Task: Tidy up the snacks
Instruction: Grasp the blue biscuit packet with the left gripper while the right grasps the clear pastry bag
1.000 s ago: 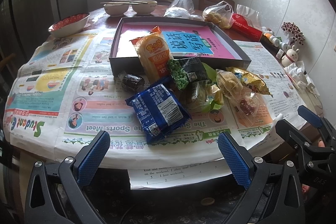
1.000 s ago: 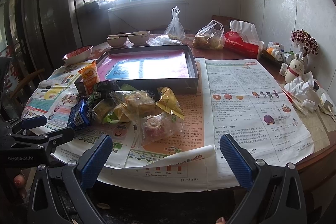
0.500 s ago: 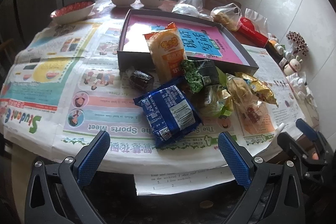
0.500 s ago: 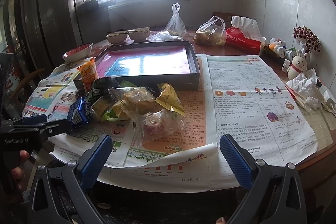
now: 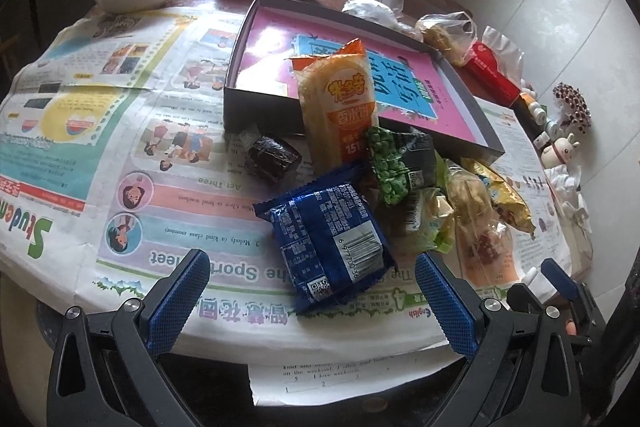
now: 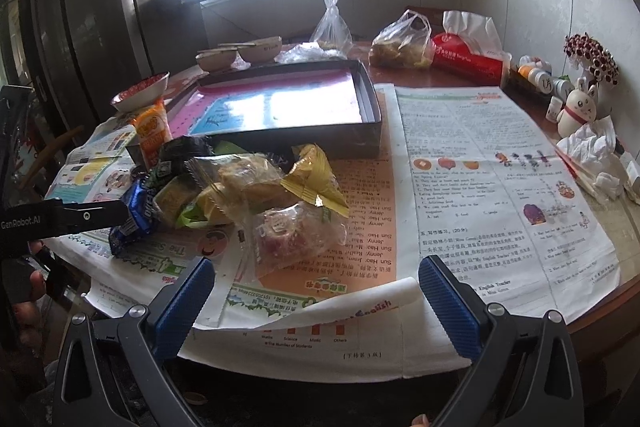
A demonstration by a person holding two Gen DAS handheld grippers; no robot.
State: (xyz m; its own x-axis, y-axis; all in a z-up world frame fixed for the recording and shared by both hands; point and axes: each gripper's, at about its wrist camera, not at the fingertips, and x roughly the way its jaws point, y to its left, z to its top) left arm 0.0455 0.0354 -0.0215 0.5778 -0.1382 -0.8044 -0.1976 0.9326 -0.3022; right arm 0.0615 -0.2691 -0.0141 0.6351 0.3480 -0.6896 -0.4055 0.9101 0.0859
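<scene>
Blue snack packet straight ahead of the left tongs, nearest of the pile.

The left tongs (image 5: 310, 291) gape wide and hold nothing; the blue snack packet (image 5: 326, 247) lies flat on the newspaper-covered counter (image 5: 120, 147) just beyond and between their tips, long axis running away and slightly leftward, barcode up, foil crinkled. The right tongs (image 6: 316, 291), equally wide and empty, face a clear-wrapped pastry (image 6: 298, 237) instead, so the left is likely nearer. The dark box (image 5: 260, 107) lies behind the pile.
</scene>
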